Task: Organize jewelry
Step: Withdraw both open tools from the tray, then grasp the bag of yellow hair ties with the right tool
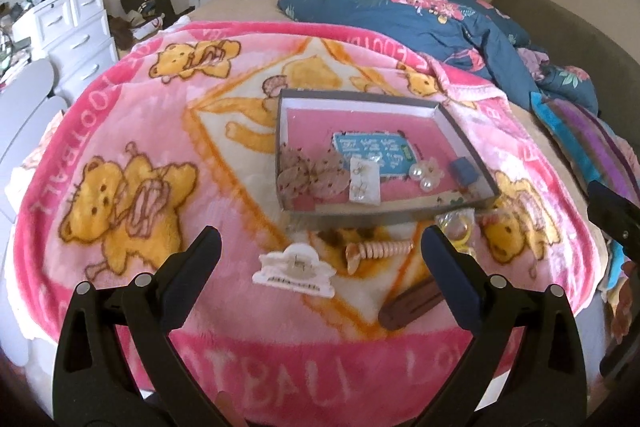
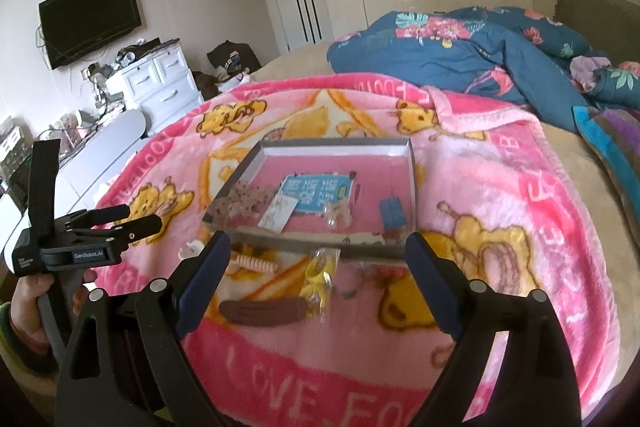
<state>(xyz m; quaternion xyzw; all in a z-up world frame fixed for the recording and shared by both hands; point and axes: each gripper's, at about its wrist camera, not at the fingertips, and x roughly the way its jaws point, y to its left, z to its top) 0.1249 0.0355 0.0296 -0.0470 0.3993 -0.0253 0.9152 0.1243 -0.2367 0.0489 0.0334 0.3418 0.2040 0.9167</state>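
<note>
On the bed, a pink blanket (image 1: pixel 132 131) carries the work. Left tongs (image 1: pixel 320 247) stand wide open and empty above a white hair claw (image 1: pixel 295 269). To its right lie a spiral hair clip (image 1: pixel 376 251), a brown barrette (image 1: pixel 412 305) and a yellow packet (image 2: pixel 318 277), all just in front of the grey-rimmed tray (image 1: pixel 470 143). The tray holds a brown bow (image 1: pixel 314 173), an earring card (image 1: pixel 364 179), pearl pieces (image 1: pixel 425 175) and a small blue box (image 1: pixel 464 169). Right tongs (image 2: pixel 320 255) stand wide open, holding nothing, above the barrette and packet.
</note>
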